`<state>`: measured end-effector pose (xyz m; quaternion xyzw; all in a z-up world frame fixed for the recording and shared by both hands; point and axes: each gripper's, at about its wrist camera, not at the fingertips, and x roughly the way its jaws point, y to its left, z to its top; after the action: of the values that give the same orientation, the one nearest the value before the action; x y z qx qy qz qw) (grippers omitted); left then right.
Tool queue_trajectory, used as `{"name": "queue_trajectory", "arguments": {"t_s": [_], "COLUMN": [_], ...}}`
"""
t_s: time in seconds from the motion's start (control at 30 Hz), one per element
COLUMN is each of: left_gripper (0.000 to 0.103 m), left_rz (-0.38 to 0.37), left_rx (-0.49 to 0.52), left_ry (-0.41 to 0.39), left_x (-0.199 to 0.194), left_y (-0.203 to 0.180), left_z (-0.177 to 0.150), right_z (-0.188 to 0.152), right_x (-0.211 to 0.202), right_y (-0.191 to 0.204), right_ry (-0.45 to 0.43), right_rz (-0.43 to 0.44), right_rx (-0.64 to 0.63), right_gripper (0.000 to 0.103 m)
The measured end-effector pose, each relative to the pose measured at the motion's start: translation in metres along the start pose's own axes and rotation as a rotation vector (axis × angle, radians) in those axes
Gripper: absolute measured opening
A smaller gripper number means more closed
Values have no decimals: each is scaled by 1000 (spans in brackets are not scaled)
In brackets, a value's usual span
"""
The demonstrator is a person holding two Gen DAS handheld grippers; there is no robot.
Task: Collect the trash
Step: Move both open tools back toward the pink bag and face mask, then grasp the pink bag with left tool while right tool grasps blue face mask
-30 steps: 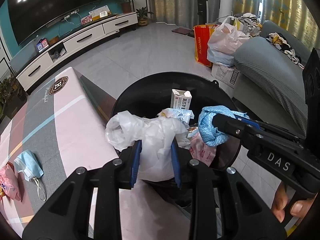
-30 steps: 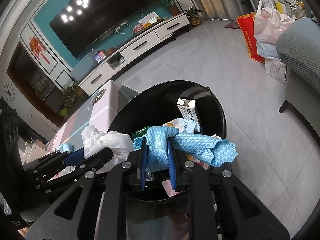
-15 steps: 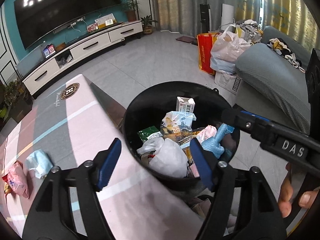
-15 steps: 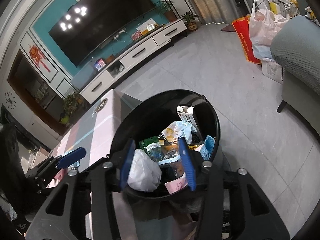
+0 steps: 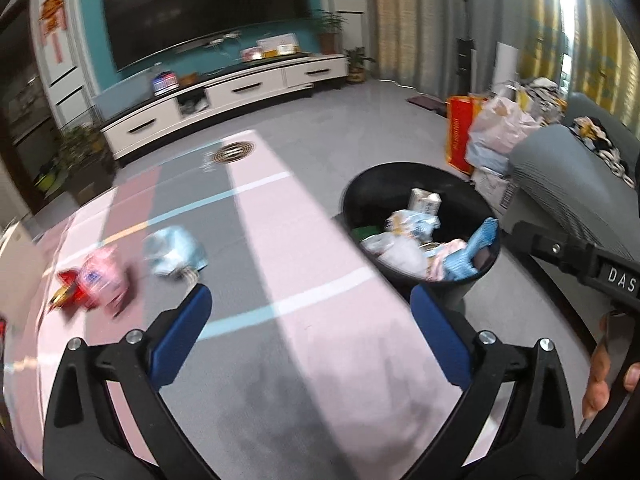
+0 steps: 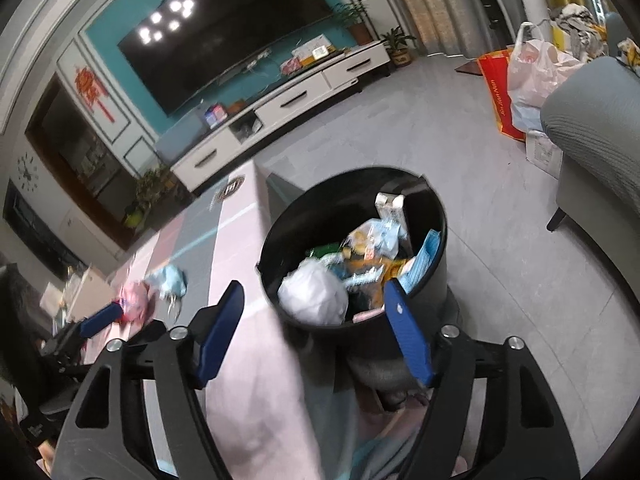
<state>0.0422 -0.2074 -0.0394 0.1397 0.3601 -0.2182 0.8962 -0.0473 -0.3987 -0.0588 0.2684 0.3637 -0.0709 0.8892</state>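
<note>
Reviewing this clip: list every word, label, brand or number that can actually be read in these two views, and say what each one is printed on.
"DAS": white letters on the black body of the right gripper, seen from the left wrist.
Red shopping bag: gold lettering down its side, too blurred to read reliably.
Round emblem on the tablecloth: text blurred, unreadable.
Carton in the trash bin: print too small.
Pink packet on the table: label blurred.
Nothing else legible.

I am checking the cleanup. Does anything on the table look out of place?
Yes. A blue face mask and a pink packet lie loose on the table, apart from the bin that holds the other trash. Nothing looks spilled.
</note>
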Motion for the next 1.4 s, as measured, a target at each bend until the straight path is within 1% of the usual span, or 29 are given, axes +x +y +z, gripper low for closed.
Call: {"name": "queue_trajectory", "arguments": {"t_s": [0.13,0.23,0.4,0.53,0.73,0.8,0.9,1.03,1.13,1.23,1.3,1.4], "left_gripper": [100,100,100,100,100,100,100,100,100,100,100,99], "left_rz": [23,41,94,150,201,197,188,144,114,93,74,66], "left_rx": [-55,-94,-183,-301,-481,-528,-565,-610,-640,-661,-672,-669], "left_ry": [9,16,58,107,164,167,160,125,96,87,84,72], "left_x": [-20,-32,-43,-47,-51,-54,-56,-56,-54,-47,-40,-31], "left_y": [24,45,91,141,201,214,224,233,240,246,250,252], "left_z": [-16,-29,-60,-93,-136,-146,-156,-161,-161,-157,-151,-141], "right_z": [-12,-22,-37,-45,-58,-63,-69,-75,-76,-75,-73,-66], "right_x": [2,7,18,26,39,46,57,71,84,94,103,117], "right_y": [23,44,79,102,135,145,158,175,187,195,200,208], "right_ry": [48,89,160,198,247,264,288,308,308,293,284,269], "right_rz": [-11,-20,4,21,35,36,37,41,44,45,47,55], "right_rx": [-60,-123,-210,-264,-347,-367,-393,-425,-449,-476,-485,-496], "right_gripper": [74,77,77,77,77,77,77,77,77,77,77,77]}}
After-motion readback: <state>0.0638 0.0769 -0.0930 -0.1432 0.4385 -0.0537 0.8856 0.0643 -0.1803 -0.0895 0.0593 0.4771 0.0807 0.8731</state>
